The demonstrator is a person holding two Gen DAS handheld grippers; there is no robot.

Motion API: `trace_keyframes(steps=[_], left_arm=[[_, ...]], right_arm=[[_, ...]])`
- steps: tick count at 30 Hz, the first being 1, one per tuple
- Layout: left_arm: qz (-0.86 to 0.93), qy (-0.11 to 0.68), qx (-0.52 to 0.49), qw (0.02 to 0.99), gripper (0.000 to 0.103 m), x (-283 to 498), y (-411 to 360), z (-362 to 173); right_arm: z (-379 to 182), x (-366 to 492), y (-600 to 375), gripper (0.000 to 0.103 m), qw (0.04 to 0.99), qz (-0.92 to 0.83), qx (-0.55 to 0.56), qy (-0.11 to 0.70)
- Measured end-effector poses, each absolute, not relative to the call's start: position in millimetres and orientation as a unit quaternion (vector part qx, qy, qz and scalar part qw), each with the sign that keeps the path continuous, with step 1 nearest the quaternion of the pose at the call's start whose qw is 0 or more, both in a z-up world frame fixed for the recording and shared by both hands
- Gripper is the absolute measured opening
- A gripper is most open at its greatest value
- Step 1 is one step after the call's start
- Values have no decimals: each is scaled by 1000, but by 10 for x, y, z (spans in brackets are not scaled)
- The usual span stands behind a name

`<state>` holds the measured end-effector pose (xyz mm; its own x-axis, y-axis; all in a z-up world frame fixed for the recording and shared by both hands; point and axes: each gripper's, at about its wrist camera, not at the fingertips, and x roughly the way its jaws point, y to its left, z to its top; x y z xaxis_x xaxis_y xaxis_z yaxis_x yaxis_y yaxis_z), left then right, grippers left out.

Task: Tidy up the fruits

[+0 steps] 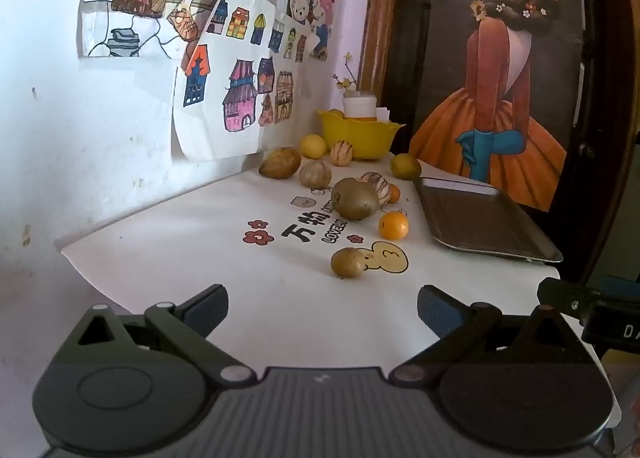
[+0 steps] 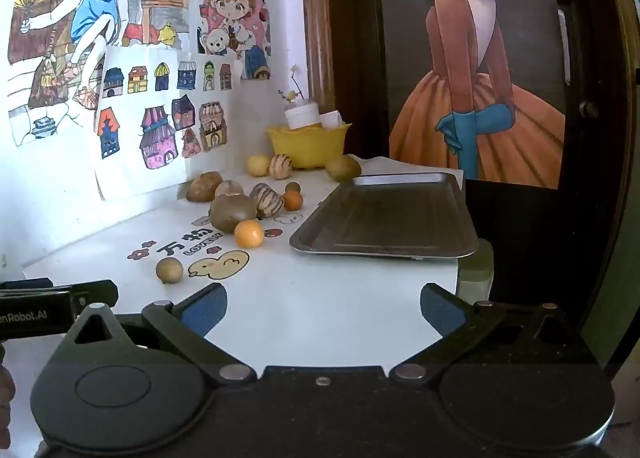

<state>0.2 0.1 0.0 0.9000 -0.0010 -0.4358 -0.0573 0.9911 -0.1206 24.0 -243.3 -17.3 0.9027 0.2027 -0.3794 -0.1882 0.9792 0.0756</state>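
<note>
Several fruits lie loose on a white table mat [image 1: 224, 258]. A small brown fruit [image 1: 347, 263] [image 2: 169, 270] is nearest. Behind it lie a small orange [image 1: 393, 225] [image 2: 249, 234], a large brown fruit [image 1: 355, 199] [image 2: 232, 212], striped fruits [image 1: 378, 186] [image 2: 268, 198] and more toward the wall. A metal tray [image 1: 480, 222] [image 2: 388, 214] lies empty at the right. My left gripper [image 1: 322, 308] is open and empty above the mat's near edge. My right gripper [image 2: 323, 308] is open and empty, just right of the left one.
A yellow bowl [image 1: 360, 134] [image 2: 308, 144] stands at the back against the wall with a white jar [image 1: 359, 104] behind it. Drawings hang on the wall at left. A dark door with a poster rises behind the tray. The mat ends at the right past the tray.
</note>
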Motion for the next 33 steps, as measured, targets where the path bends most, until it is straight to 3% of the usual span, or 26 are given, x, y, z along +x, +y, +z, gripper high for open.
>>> trace_keyframes(steps=[33], left_arm=[[16, 225, -66, 972, 103, -20, -45, -64]], right_arm=[[-190, 237, -2404, 102, 973, 105, 16, 206]])
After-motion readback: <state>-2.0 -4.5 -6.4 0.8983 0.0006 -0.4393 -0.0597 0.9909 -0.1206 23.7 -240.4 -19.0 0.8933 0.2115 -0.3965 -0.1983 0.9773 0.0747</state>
